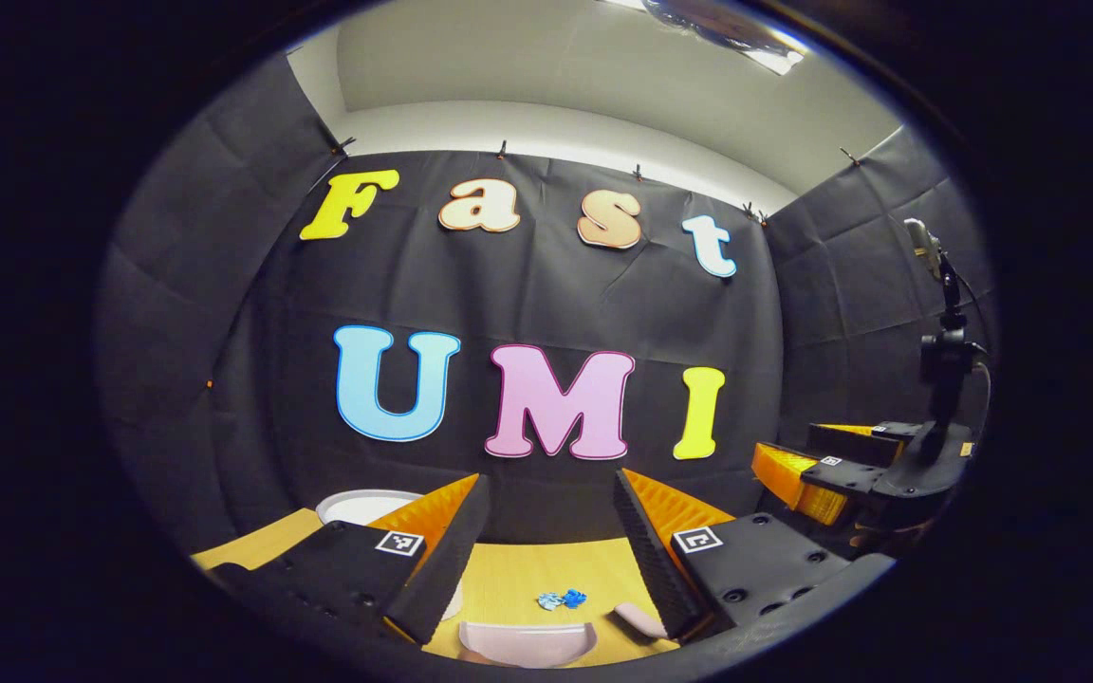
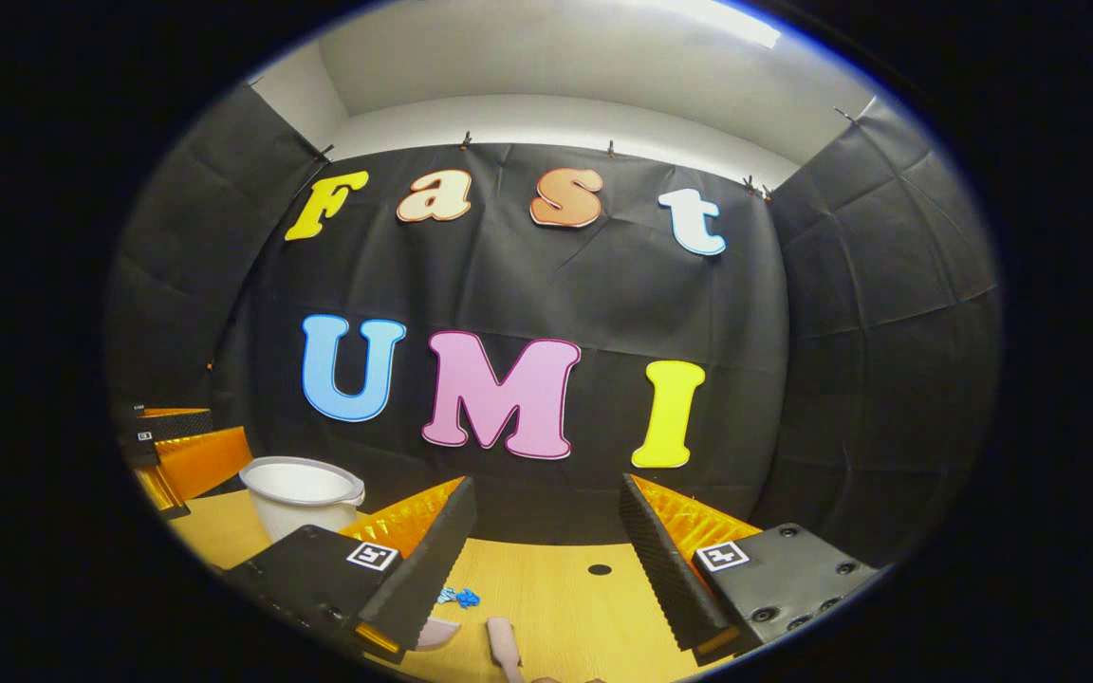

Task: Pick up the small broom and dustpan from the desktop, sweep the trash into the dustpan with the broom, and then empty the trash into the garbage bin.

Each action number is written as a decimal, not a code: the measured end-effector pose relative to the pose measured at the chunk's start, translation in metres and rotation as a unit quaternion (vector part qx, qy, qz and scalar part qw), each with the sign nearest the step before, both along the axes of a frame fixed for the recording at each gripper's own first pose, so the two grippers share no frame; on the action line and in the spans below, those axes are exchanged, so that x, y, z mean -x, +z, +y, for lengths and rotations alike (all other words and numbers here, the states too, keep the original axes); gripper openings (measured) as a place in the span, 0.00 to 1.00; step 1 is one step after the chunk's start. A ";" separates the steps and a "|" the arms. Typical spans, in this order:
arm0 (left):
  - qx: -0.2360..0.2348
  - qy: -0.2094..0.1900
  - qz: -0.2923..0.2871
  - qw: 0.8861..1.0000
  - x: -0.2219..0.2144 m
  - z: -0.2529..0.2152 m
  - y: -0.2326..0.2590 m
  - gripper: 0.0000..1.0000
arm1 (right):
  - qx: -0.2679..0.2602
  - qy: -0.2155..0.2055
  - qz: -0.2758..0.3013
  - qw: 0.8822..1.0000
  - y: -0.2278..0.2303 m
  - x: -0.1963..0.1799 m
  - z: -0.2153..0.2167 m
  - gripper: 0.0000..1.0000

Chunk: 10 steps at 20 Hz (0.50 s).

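Both tools are held level above the wooden counter (image 2: 565, 588), pointing at the far wall.

In the left gripper view, the left tool (image 1: 546, 531) has its fingers spread wide with nothing between them. Beneath the gap lies the blue trash (image 1: 561, 599), a small crumpled scrap on the counter. Nearer than it, at the bottom edge, is the pale pink dustpan (image 1: 527, 643), its rim facing the trash. Just right of the dustpan, partly hidden by the right finger, lies the pink broom (image 1: 637, 618). The white bin (image 1: 361, 506) stands far left, mostly hidden behind the left finger. At the right of this view the right tool (image 1: 817, 474) is seen from the side, level and off the counter, with a camera mount on a stalk rising from it.

In the right gripper view, the right tool (image 2: 546, 541) is likewise wide open and grips nothing. The trash (image 2: 459, 598) lies beside its left finger, the dustpan (image 2: 437, 634) peeks out under that finger, and the broom (image 2: 504, 643) lies near the bottom edge. The bin (image 2: 305, 493) stands upright at the left, and the left tool (image 2: 181, 455) is at the far left edge.
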<state>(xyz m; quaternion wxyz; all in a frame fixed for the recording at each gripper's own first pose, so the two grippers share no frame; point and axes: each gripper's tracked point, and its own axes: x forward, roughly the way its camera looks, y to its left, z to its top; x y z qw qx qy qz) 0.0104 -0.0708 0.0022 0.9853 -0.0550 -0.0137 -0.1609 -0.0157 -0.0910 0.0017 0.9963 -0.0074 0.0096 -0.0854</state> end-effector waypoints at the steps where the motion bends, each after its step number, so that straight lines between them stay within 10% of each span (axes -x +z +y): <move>1: 0.004 0.003 0.008 1.000 -0.003 0.001 -0.004 0.78 | 0.004 0.003 0.001 1.000 -0.002 -0.003 0.000 0.97; 10: -0.081 -0.039 0.207 0.974 -0.015 -0.004 -0.127 0.78 | 0.001 0.014 0.062 0.998 -0.051 -0.033 -0.018 0.97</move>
